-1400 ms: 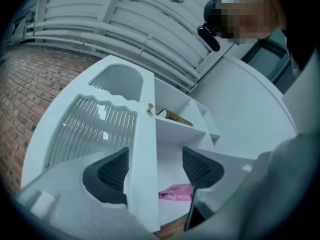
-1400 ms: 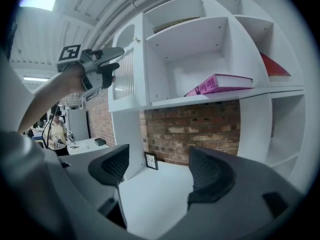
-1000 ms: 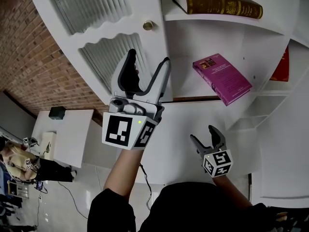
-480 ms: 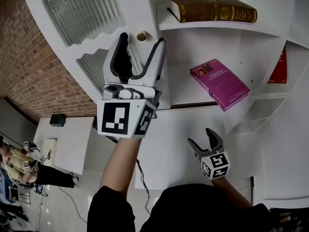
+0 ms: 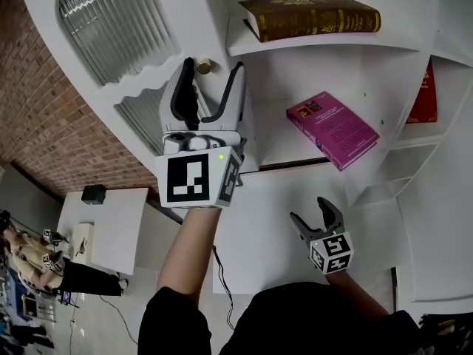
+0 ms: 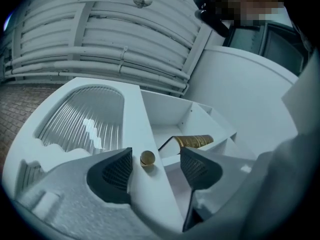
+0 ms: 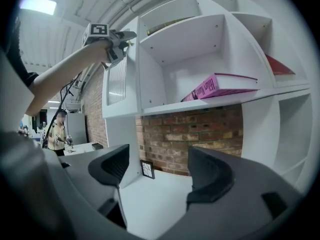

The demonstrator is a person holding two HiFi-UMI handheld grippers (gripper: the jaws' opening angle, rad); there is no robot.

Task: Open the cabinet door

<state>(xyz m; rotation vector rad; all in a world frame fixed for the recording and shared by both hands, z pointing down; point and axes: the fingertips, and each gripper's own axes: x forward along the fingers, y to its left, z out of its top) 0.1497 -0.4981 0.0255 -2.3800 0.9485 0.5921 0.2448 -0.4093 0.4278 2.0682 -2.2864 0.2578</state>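
The cabinet door (image 5: 194, 28) hangs upright at the shelving's left edge, above the desk (image 5: 251, 231). It is ajar, long axis vertical, free edge toward the person. The left tool (image 5: 213, 72) has risen since a second ago. Its jaws, apart and just closing slightly, now straddle that edge with the brass knob (image 5: 203, 66) between them, neither pad pressing. The right tool (image 5: 310, 211) hovers low over the desk's bare middle, jaws apart and empty.

Left tongs (image 6: 156, 158) apart, just closing slightly, brass knob (image 6: 147, 158) between them, ribbed-glass cabinet door (image 6: 142, 116), brown book (image 6: 196, 141) beyond
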